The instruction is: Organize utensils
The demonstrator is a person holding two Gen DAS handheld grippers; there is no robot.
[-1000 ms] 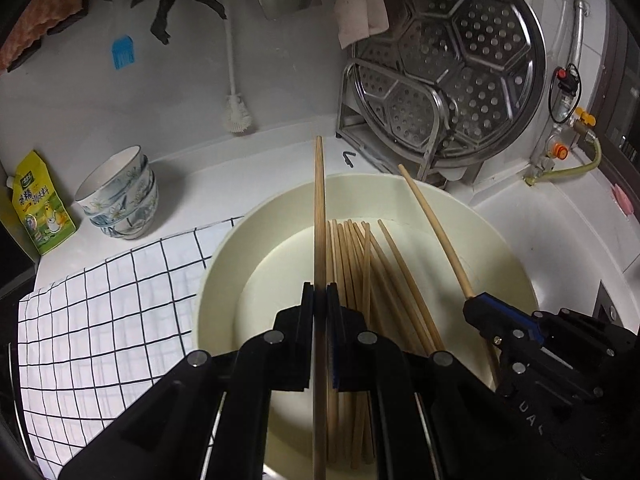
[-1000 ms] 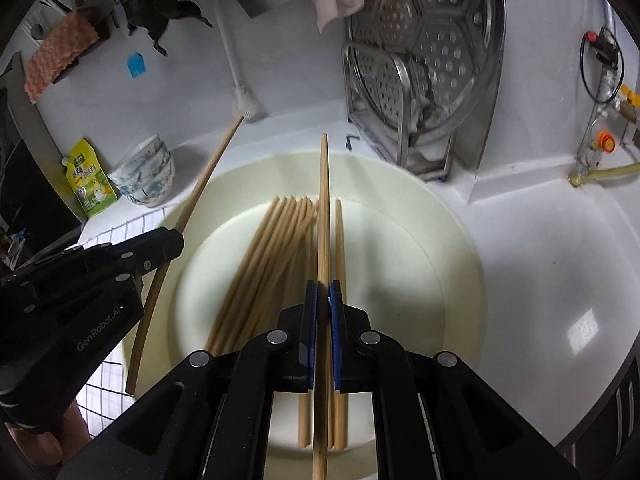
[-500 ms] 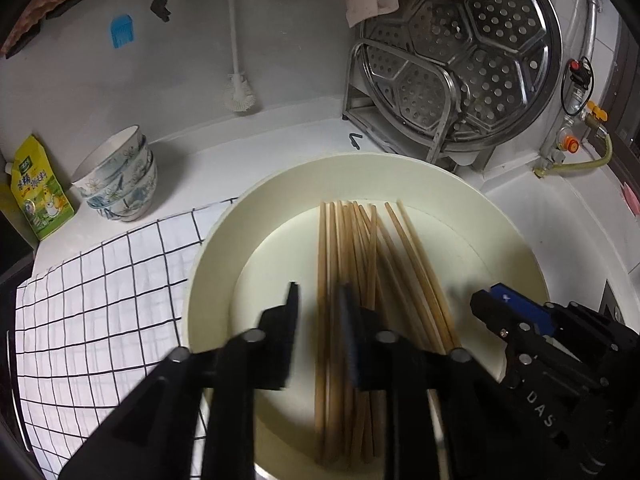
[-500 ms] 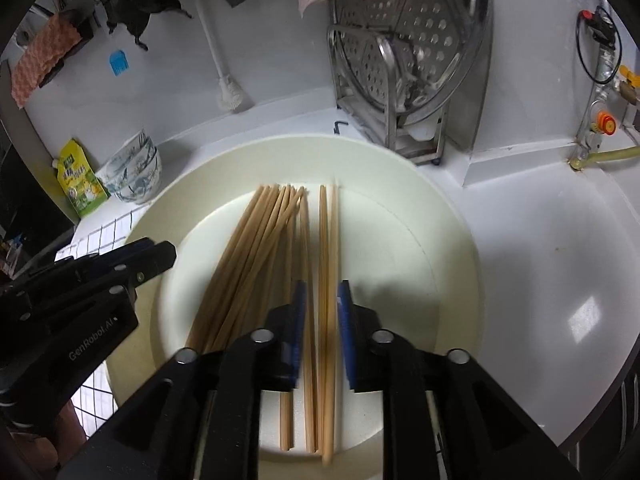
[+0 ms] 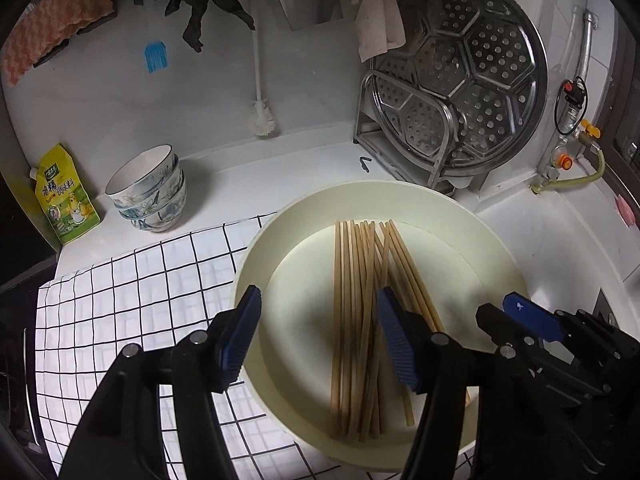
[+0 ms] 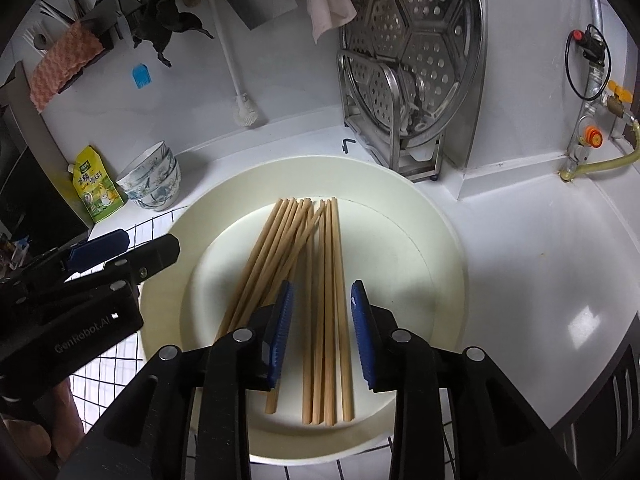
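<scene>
Left wrist view showed the chopsticks [image 5: 360, 304] lying bundled in the cream basin [image 5: 400, 204] at frame centre. Above them, the left gripper [image 5: 318, 338] was opening with nothing gripped; the right gripper [image 6: 322, 330] was likewise opening and empty. A checked cloth [image 5: 140, 292] lay lower left, stacked bowls [image 5: 150, 192] beyond.

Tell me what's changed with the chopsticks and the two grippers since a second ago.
Both grippers let go. The left gripper and right gripper each held one chopstick; both sticks now lie with the other chopsticks in the cream basin. Both sets of jaws are opening, nothing pressed between them. The stacked bowls, steamer tray and checked cloth stayed put.
</scene>
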